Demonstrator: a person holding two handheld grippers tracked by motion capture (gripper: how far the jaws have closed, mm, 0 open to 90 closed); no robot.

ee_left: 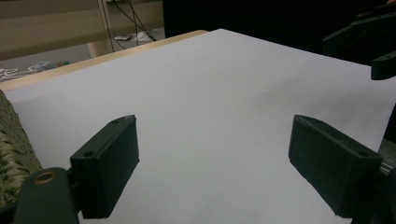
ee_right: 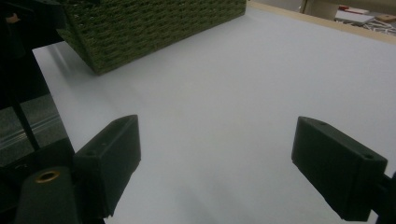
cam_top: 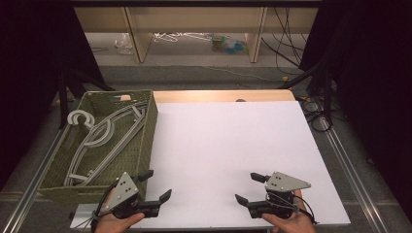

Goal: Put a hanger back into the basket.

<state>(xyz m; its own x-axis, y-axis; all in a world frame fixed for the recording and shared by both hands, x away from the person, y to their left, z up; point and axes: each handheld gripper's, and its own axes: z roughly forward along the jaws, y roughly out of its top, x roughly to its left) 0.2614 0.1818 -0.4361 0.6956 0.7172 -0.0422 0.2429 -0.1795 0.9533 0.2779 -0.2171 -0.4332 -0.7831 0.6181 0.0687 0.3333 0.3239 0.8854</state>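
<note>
A green woven basket (cam_top: pixel 148 133) stands at the left of the white table top (cam_top: pixel 228 145) and holds several grey clothes hangers (cam_top: pixel 104 136). My left gripper (cam_top: pixel 156 185) rests near the front edge just right of the basket's near corner, open, nothing between its jaws. My right gripper (cam_top: pixel 248 188) sits at the front right, also open and empty, its jaws pointing left. In the left gripper view the left gripper (ee_left: pixel 212 163) looks over bare table, the basket (ee_left: pixel 14 149) at the left edge. In the right gripper view the right gripper (ee_right: pixel 215 168) faces the basket (ee_right: pixel 154 28).
Past the table's far edge are a wooden shelf frame (cam_top: pixel 141 39), cables (cam_top: pixel 286 48) and clutter on the floor. Metal rails (cam_top: pixel 345 160) run along both sides of the table. Dark curtains close off left and right.
</note>
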